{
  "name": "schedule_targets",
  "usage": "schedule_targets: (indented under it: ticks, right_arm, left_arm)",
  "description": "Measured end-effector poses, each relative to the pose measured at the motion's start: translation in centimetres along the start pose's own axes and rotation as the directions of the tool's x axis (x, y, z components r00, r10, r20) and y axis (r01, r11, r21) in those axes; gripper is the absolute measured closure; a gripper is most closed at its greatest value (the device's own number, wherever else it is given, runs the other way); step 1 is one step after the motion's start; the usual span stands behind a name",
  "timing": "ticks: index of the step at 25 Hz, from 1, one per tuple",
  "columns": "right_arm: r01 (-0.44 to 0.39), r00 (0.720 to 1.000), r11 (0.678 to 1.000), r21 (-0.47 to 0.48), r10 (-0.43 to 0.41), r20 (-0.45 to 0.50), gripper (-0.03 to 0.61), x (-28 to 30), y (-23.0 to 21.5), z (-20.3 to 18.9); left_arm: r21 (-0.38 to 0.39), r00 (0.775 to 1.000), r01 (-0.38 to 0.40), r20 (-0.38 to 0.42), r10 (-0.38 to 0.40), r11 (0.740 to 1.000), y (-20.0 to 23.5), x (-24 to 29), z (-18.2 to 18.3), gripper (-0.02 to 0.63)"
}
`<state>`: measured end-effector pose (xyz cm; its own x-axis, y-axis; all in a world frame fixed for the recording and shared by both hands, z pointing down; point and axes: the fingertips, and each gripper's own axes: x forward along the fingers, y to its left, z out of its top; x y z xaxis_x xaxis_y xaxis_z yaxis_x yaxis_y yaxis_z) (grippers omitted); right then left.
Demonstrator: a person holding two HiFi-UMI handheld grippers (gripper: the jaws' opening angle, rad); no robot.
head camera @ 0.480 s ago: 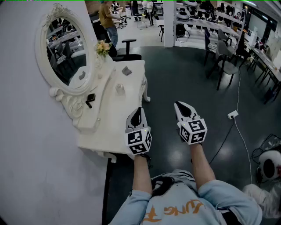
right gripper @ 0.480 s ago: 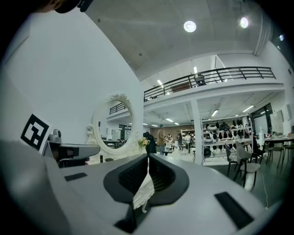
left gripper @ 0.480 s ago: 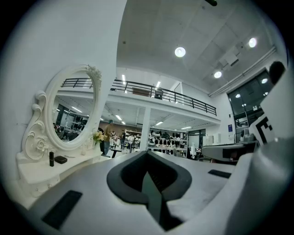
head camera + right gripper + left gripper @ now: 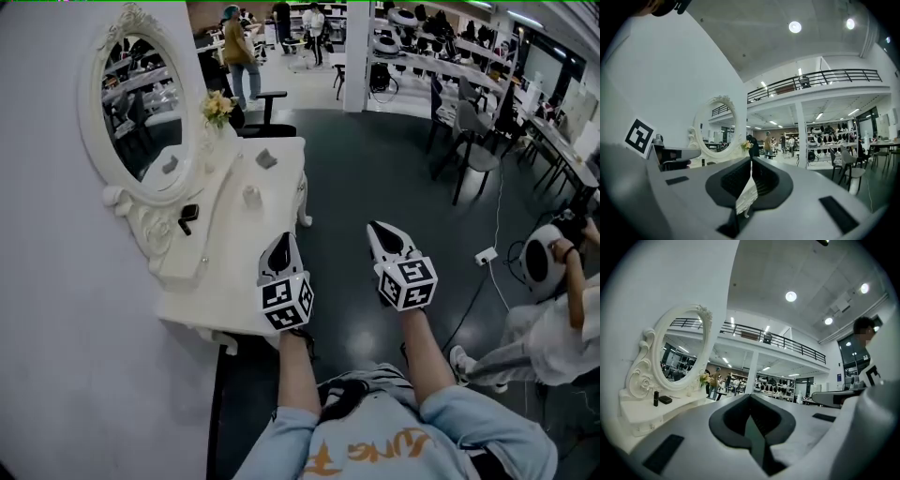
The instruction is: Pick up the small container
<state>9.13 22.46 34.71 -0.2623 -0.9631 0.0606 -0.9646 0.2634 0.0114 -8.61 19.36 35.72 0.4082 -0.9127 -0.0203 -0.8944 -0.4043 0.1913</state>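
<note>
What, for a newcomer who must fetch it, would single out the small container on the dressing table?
Start at the white dressing table with the oval mirror against the left wall. Midway along its top stands the small container. It is a pale, rounded jar, unlike the grey angular object beyond it and the yellow flowers by the mirror.

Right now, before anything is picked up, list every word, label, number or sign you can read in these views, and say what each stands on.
"UNG": orange print on the person's shirt; the letters beside it are lost in folds and cannot be read.
Marker cubes: black-and-white square patterns only, no words.
Blue sign on the far wall: too small to read.
Dressing table: nothing legible on it.
</note>
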Motion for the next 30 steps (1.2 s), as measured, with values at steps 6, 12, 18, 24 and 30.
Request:
schedule_targets:
  ticks: [6,12,18,24,30]
  right_arm:
    - [0.021,1.000,0.999,-0.028,-0.021,-0.014,0.549,0.0,-1.3,0.5]
    - [0.025,1.000,0.999,-0.040,-0.024,0.009,0.549,1.4,-2.4,1.7]
    - [0.006,0.999,1.000,0.000,-0.006,0.051,0.549,5.1,-3.2,2.5]
    - [-0.098,0.993,0.995,-0.004,0.098,0.061,0.549,11.6,-2.2,2.6]
    - [-0.124,0.992,0.992,0.030,0.124,0.000,0.549,17.7,-4.5,0.1]
  left_arm:
    - [-0.032,1.000,-0.004,0.011,0.005,0.999,0.2,1.1,0.3,0.592]
    - [-0.021,0.999,0.009,0.034,-0.008,1.000,0.5,2.8,1.3,0.592]
    - [0.023,0.998,-0.029,0.063,0.028,0.999,3.0,4.8,2.5,0.592]
    - [0.147,0.993,-0.095,0.080,0.084,0.985,5.0,8.2,3.4,0.592]
    - [0.212,0.986,-0.163,0.009,0.165,0.964,7.8,12.9,0.4,0.592]
